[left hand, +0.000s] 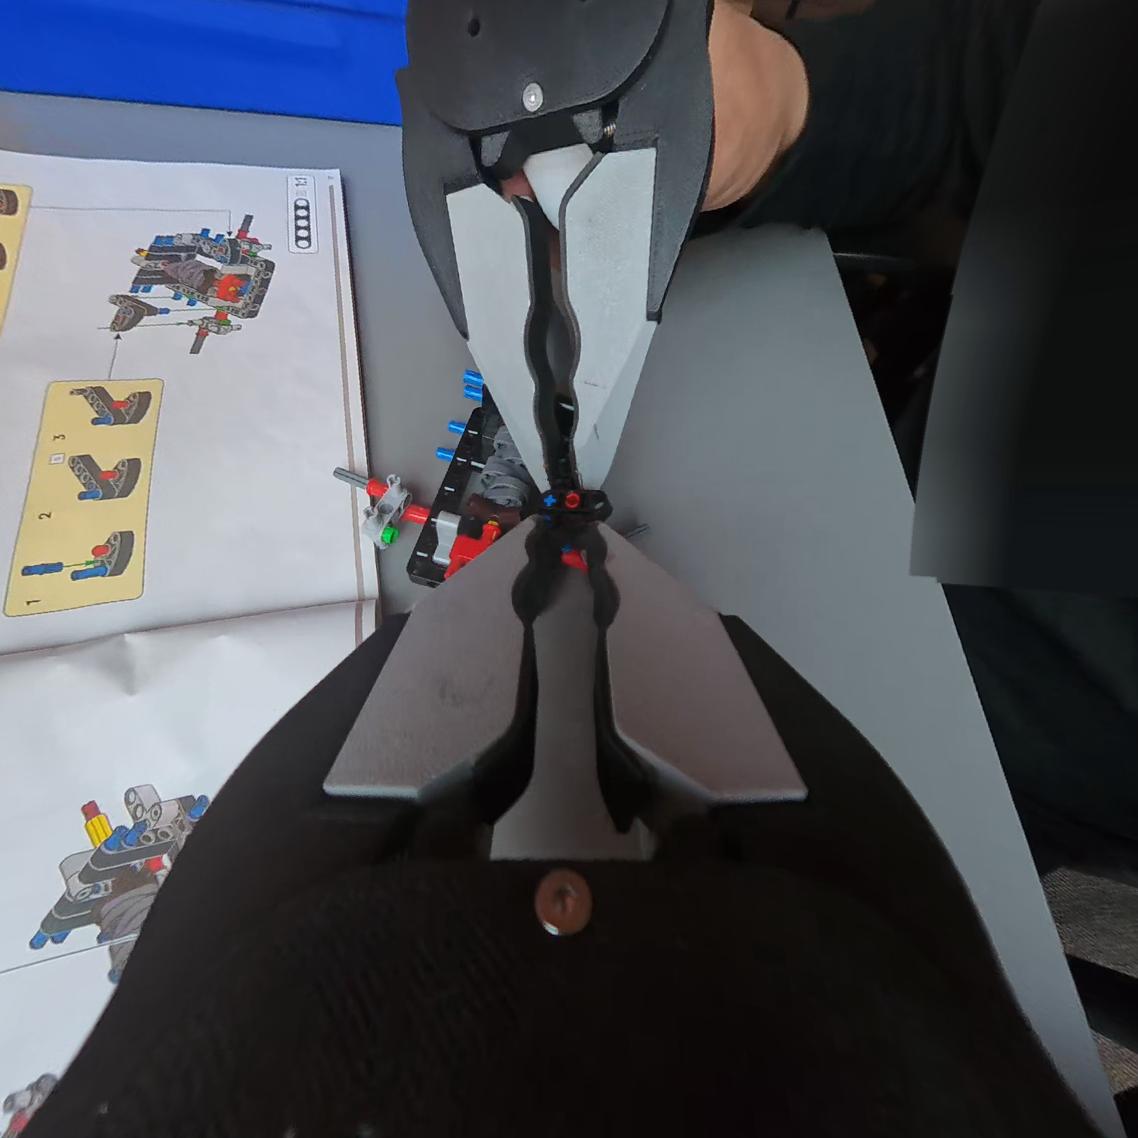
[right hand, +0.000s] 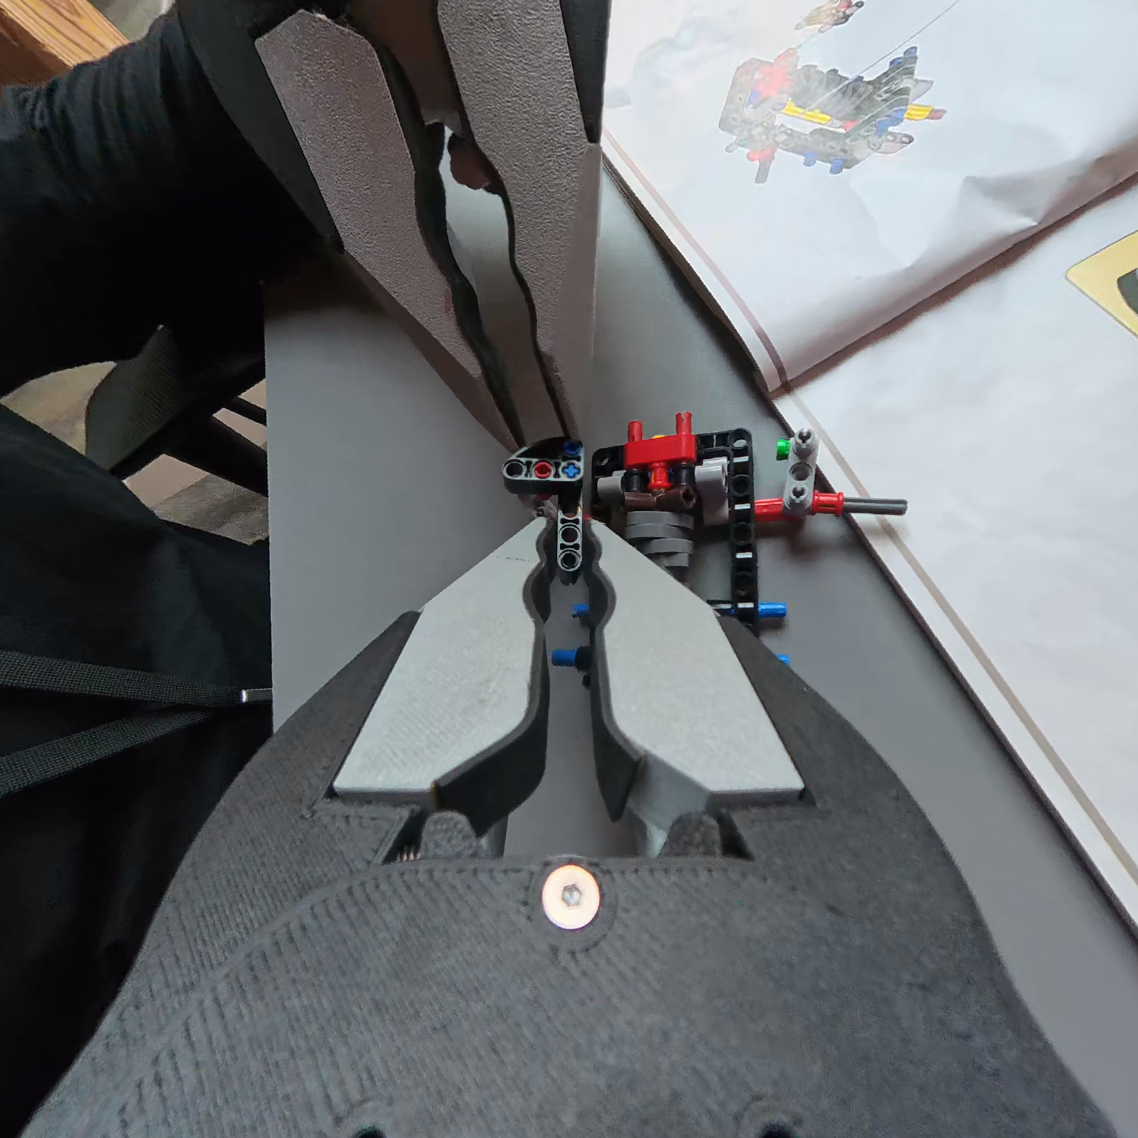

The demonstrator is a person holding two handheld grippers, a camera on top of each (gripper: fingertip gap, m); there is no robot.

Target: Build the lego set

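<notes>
Black and bent, a small lego beam point(right hand: 557, 486) with a red pin and a blue pin in its holes is pinched from both ends: the right hand-held gripper point(right hand: 569, 545) has closed on its long arm, and the left hand-held gripper point(left hand: 569, 523) meets it from the opposite side, closed on its short arm. Just beside it on the grey table point(right hand: 382, 492), near the table's edge, lies the half-built black frame point(right hand: 683, 492) with red and grey parts, next to an open instruction booklet point(left hand: 215, 431).
</notes>
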